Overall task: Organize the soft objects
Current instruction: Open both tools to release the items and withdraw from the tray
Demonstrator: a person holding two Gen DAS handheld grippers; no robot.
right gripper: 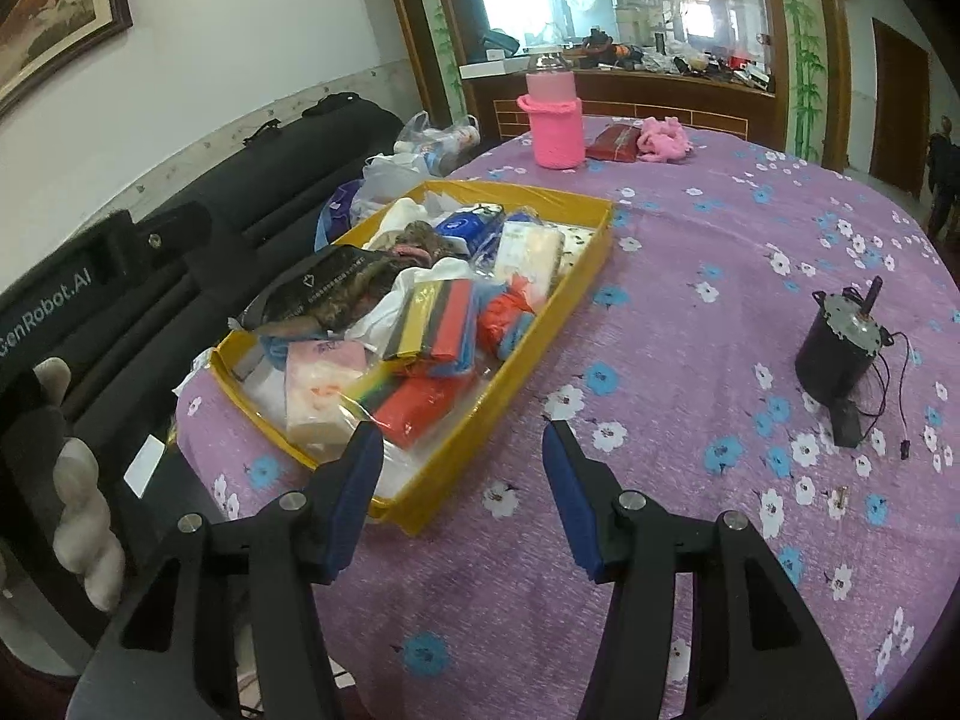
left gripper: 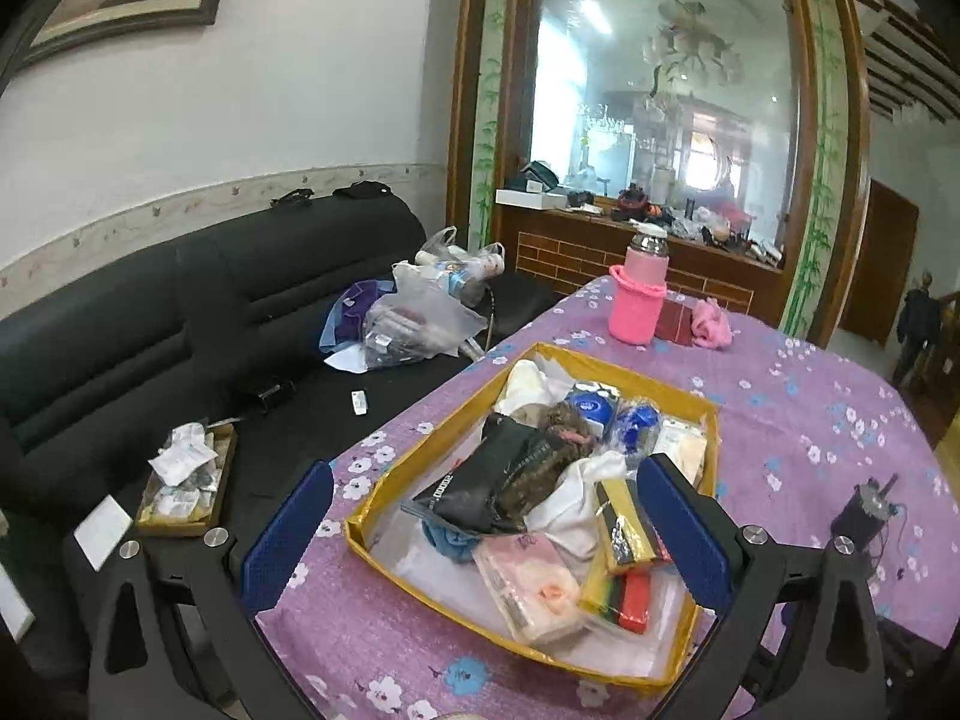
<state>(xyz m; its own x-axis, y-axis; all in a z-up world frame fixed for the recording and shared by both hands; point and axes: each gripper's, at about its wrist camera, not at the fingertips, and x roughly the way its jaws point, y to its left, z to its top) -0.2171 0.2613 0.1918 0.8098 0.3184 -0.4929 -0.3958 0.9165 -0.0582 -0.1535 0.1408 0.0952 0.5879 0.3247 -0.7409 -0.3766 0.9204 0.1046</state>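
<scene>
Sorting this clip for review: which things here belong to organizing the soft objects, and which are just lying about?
Part of the job:
- yellow tray, full of soft goods
- tissue pack
- striped cloth bundle
- pink fluffy cloth, outside the tray
- left gripper and right gripper, both open and empty

Just lying about:
- small motor with wires
- pink-sleeved bottle
- red wallet
- plastic bags on the sofa

"GenRobot.AI" on left gripper (right gripper: 54, 294)

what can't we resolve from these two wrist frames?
- Yellow tray: bottom layer buried under the piled packs, both views.
- Black pouch: print too small to read, right wrist view.
- Pink cloth: too small and distant to identify, left wrist view.
- Sofa: lower part cut off by the left gripper, whose jaws stand wide open and empty.
</scene>
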